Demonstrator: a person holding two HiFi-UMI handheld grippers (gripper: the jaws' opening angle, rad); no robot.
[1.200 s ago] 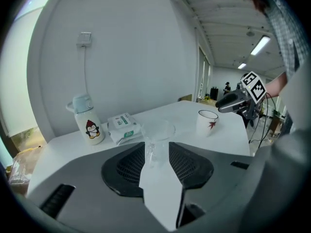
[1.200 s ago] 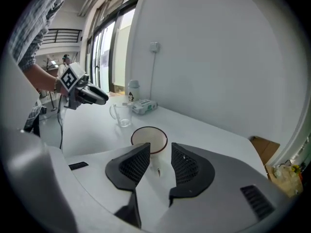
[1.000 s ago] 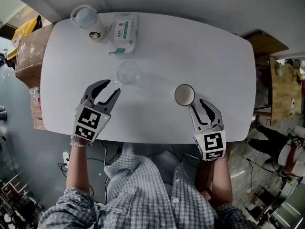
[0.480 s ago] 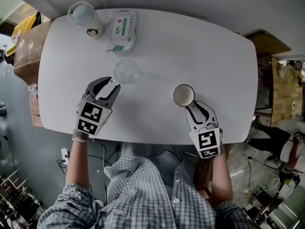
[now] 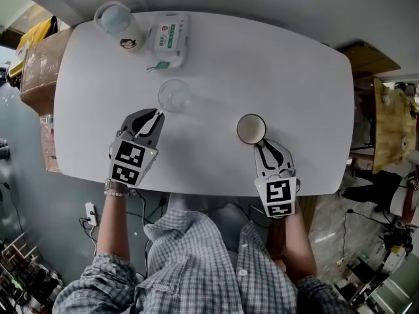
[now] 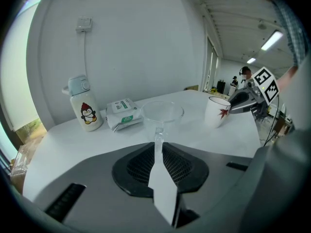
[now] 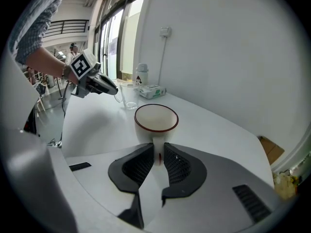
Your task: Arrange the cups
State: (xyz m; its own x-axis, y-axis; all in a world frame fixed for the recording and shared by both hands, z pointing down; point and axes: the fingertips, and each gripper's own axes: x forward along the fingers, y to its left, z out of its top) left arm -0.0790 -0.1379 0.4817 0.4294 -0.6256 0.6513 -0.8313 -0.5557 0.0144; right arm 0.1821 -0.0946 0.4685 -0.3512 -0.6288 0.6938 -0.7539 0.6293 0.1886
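A clear glass cup (image 5: 173,95) stands left of the middle of the white table (image 5: 262,64). My left gripper (image 5: 157,113) has its jaws closing on the cup's handle; in the left gripper view the thin handle (image 6: 159,139) sits pinched between them, below the glass bowl (image 6: 163,111). A white mug with a red rim (image 5: 251,129) stands right of the middle. My right gripper (image 5: 260,144) has its jaws closing round the mug's handle (image 7: 156,152), with the mug (image 7: 155,120) upright just beyond.
A pale blue bottle with a penguin (image 5: 118,23) and a pack of wipes (image 5: 169,41) lie at the table's far left. A cardboard box (image 5: 36,67) stands off the left edge, a wooden piece (image 5: 393,120) off the right.
Both grippers moved forward onto the cups' handles. The left jaws, wide apart before, have narrowed onto the glass handle; the right jaws have narrowed onto the mug handle.
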